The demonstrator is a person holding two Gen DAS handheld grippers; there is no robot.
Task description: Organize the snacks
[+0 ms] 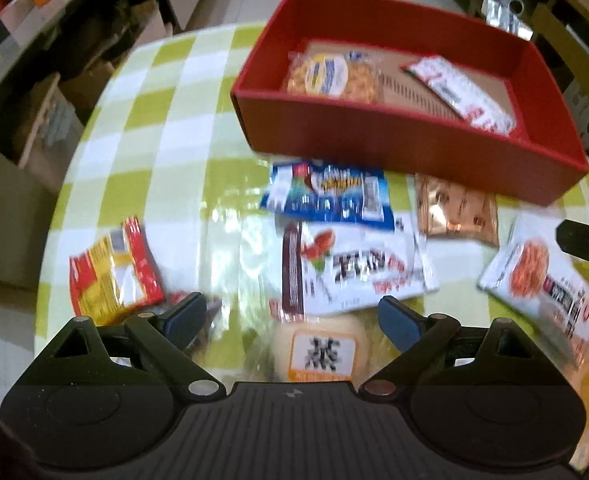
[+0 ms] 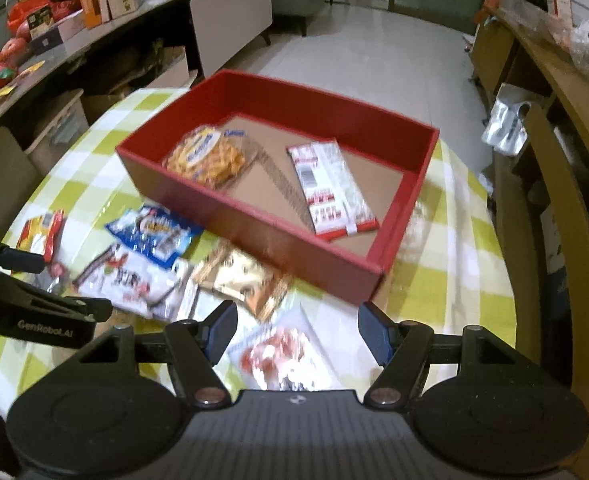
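You are holding left gripper (image 1: 292, 320) open over pale round packet (image 1: 320, 350), near side of red box (image 1: 410, 140). Right gripper (image 2: 296, 330) is hanging open, empty, above white pouch (image 2: 282, 356). Packets are looking light, crinkly, slippery; pinching sealed edge is probably gripping best.

A round bench (image 2: 462, 240) covered with a green-and-white checked cloth under clear plastic is seen beneath and ahead of the tongs. To the left of the tongs, a long grey sideboard (image 2: 230, 12) loaded with orange cardboard boxes (image 2: 94, 0) and red fruit (image 2: 10, 50) is seen. To the right, a curved wooden chair back (image 2: 566, 216) is seen just beside the bench. Beyond the bench, pale floor tiles (image 2: 374, 52) are visible.
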